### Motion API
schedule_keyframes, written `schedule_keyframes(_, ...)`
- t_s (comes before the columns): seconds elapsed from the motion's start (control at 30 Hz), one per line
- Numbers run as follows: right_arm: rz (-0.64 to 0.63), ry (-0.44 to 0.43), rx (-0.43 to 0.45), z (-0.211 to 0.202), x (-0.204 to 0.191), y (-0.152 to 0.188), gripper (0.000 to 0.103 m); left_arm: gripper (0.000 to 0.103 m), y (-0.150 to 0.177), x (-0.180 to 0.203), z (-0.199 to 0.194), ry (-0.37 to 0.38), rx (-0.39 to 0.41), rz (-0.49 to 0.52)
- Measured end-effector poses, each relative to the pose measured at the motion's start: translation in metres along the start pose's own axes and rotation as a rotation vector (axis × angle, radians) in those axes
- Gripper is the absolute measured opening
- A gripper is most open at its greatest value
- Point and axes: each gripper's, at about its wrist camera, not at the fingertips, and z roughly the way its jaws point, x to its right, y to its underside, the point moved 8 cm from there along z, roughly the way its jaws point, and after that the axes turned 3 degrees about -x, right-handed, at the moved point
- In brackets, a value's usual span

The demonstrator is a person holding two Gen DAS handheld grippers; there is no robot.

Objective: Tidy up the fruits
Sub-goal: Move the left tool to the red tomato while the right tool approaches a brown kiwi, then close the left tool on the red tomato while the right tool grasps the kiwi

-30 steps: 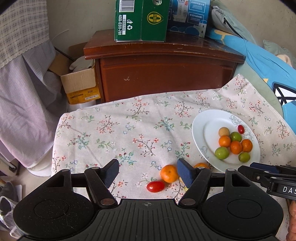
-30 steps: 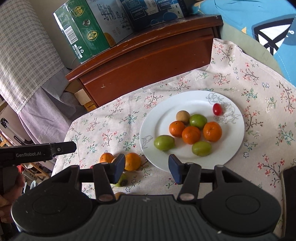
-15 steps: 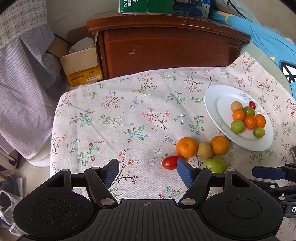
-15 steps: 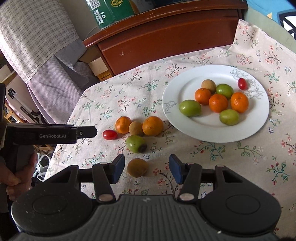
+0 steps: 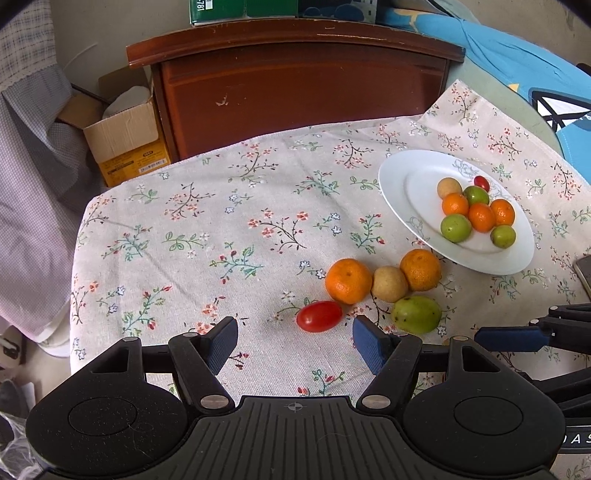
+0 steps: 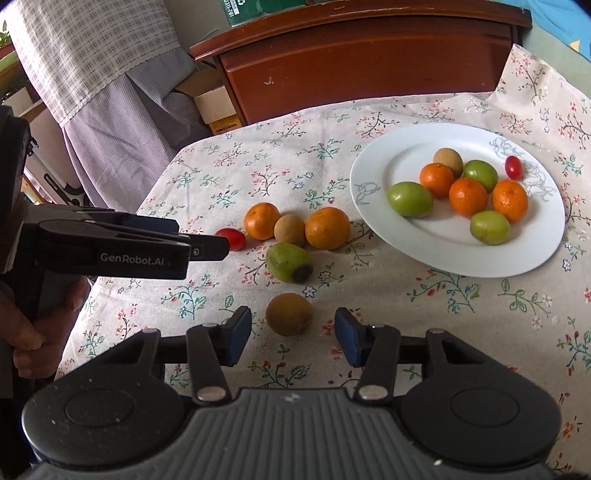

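A white plate (image 5: 413, 184) (image 6: 376, 162) holds several small fruits at the right of the flowered cloth. Loose on the cloth lie a cherry tomato (image 5: 318, 316) (image 6: 233, 237), two oranges (image 5: 348, 280) (image 5: 420, 269), a tan fruit (image 5: 389, 284), a green fruit (image 5: 416, 314) (image 6: 289, 263) and a brown fruit (image 6: 289, 314). My left gripper (image 5: 295, 339) is open, just short of the tomato. My right gripper (image 6: 293, 334) has its jaws closing, with the brown fruit just ahead of the gap and untouched by the pads.
A dark wooden cabinet (image 5: 295, 85) stands behind the table with green cartons (image 5: 243, 9) on top. A cardboard box (image 5: 125, 144) sits on the floor at the left, beside hanging checked fabric (image 6: 96, 55). A hand (image 6: 37, 325) grips the left tool's handle.
Both grippers have sunk toward the cloth and the loose fruits have come up close in front of them. The right jaws have narrowed a little.
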Motion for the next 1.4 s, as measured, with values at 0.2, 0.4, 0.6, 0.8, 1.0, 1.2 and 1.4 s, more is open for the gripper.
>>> schedule_keyframes(0.2, -0.024, -0.008, -0.003, 0.003, -0.005, 0.001, 0.04, 0.066, -0.001, 0.004, 0.009, 0.016, 0.001, -0.015)
schedule_keyframes(0.4, -0.029, -0.001, 0.007, 0.004, -0.004, 0.001, 0.034, 0.065, -0.001, 0.007, 0.015, 0.028, 0.0, -0.027)
schedule_keyframes(0.6, -0.024, 0.003, 0.01, 0.005, -0.002, 0.0, 0.029, 0.052, -0.001, 0.01, 0.018, 0.019, -0.007, -0.046)
schedule_keyframes(0.8, -0.025, 0.005, 0.012, 0.006, -0.002, 0.0, 0.029, 0.038, -0.003, 0.008, 0.018, 0.027, -0.006, -0.083)
schedule_keyframes(1.0, -0.022, 0.004, 0.012, 0.006, -0.002, -0.001, 0.029, 0.038, -0.003, 0.011, 0.018, 0.011, -0.006, -0.065)
schedule_keyframes(1.2, -0.02, 0.002, 0.011, 0.006, -0.001, -0.001, 0.029, 0.029, -0.003, 0.01, 0.016, 0.015, -0.001, -0.076)
schedule_keyframes(1.4, -0.015, 0.0, 0.01, 0.007, -0.001, -0.001, 0.028, 0.028, -0.002, 0.014, 0.014, 0.023, -0.003, -0.079)
